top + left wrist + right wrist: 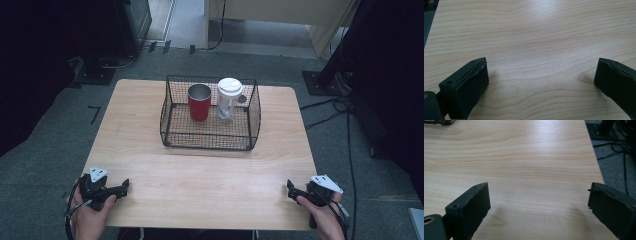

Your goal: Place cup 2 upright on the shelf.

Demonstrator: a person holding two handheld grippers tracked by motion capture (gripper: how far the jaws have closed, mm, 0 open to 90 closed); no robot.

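Grippers rested at the near edge of the table [150,170]: left gripper [122,186] at the near-left corner, right gripper [291,188] at the near-right corner. Both stood released, jaws spread over bare wood, nothing between the pads. Wire basket [210,137] sat well apart from both, forward at the table's middle, its long axis running side to side. Inside it stood a red cup [199,102] at left and a white-lidded tumbler [229,98] just beside it at right. By judgement, each gripper was nearer to the vessel on its own side.
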